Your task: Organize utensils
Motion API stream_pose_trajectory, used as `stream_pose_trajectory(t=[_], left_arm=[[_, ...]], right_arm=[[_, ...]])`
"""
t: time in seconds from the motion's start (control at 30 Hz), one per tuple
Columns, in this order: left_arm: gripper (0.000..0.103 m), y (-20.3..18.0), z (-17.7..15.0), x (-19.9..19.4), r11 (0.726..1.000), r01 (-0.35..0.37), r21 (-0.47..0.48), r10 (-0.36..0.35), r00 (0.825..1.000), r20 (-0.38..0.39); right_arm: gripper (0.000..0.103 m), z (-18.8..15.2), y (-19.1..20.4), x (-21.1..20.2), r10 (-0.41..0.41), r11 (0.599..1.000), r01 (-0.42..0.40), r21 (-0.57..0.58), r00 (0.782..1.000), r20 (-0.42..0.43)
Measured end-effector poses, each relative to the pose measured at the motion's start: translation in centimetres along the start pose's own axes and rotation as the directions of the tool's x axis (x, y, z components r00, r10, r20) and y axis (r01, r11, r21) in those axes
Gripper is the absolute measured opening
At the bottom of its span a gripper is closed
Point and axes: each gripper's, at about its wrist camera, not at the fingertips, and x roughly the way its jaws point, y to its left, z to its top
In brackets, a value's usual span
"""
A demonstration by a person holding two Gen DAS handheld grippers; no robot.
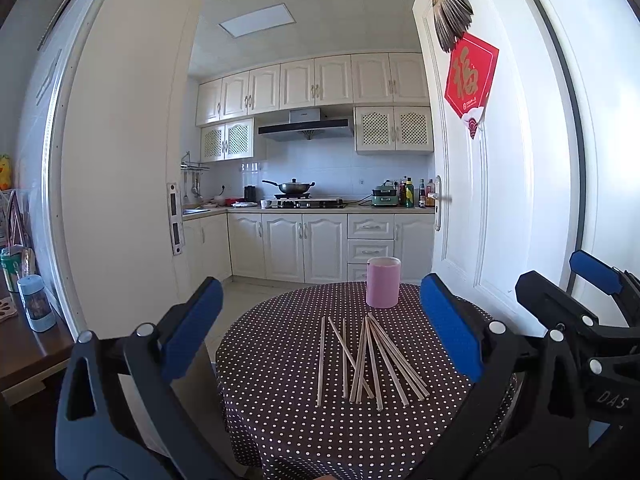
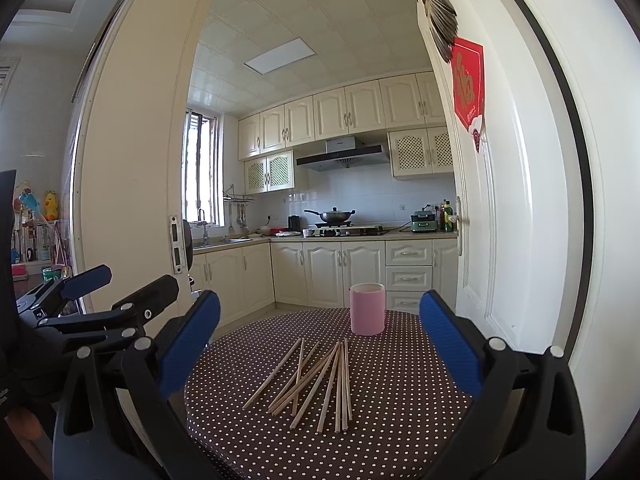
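Note:
Several wooden chopsticks (image 1: 366, 362) lie loosely crossed on a small round table with a brown polka-dot cloth (image 1: 276, 396). They also show in the right wrist view (image 2: 320, 384). A pink cylindrical cup (image 1: 383, 282) stands upright at the table's far side, behind the chopsticks; it shows in the right wrist view too (image 2: 367, 309). My left gripper (image 1: 320, 320) is open and empty, held above the table's near edge. My right gripper (image 2: 320, 332) is open and empty, beside the left one. Each gripper shows in the other's view: the right (image 1: 560, 280), the left (image 2: 120, 284).
An open white door (image 1: 500, 184) with a red paper sign (image 1: 470, 76) stands right of the table. A wooden side table (image 1: 28, 344) with a blue bottle (image 1: 36, 304) is at the left. A kitchen with white cabinets (image 1: 304, 248) lies behind.

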Motion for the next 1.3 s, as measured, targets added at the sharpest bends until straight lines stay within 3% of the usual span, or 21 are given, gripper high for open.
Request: stream_pose_trajectory(t=[0.23,0.4,0.6,0.87,1.03,1.13,1.3], left_arm=[[0.097,-0.3,0.0,1.0,1.0,-0.005,0.001,0.006,1.0,-0.021],[0.097,-0.8,-0.5,2.8,0.999,-0.04,0.031,0.041,0.998,-0.05],[0.097,-1.1,-1.3,6.0,0.999,-0.009,0.043,0.014,0.992,-0.122],[0.097,-0.7,-3.1,11.2,0.997,0.062,0.038,-0.051,0.966,-0.252],[0.097,1.6,-4.6,17.4,0.998,0.06,0.029,-0.041,0.896,-0.442],[0.097,3.3,-5.5,20.9,0.998,0.065,-0.001,-0.056,0.846,-0.53],[0.097,4.2,-7.5,26.8,0.996,0.084,-0.005,-0.065,0.728,-0.683]], right_arm=[[0.096,-0.3,0.0,0.6,-0.03,0.999,0.03,-0.014,1.0,0.0],[0.096,-1.0,-0.2,2.3,-0.056,0.998,0.055,-0.021,0.997,-0.048],[0.096,-2.2,-1.2,5.1,-0.047,0.999,0.047,-0.003,0.991,-0.128],[0.096,-3.2,-2.8,8.8,0.012,1.0,-0.01,0.016,0.981,-0.195],[0.096,-3.7,-4.6,12.2,0.005,1.0,-0.009,-0.014,0.962,-0.275],[0.096,-4.7,-5.6,14.9,-0.01,0.999,-0.005,-0.042,0.936,-0.351],[0.096,-6.6,-7.2,19.2,0.003,0.999,-0.021,-0.032,0.881,-0.474]])
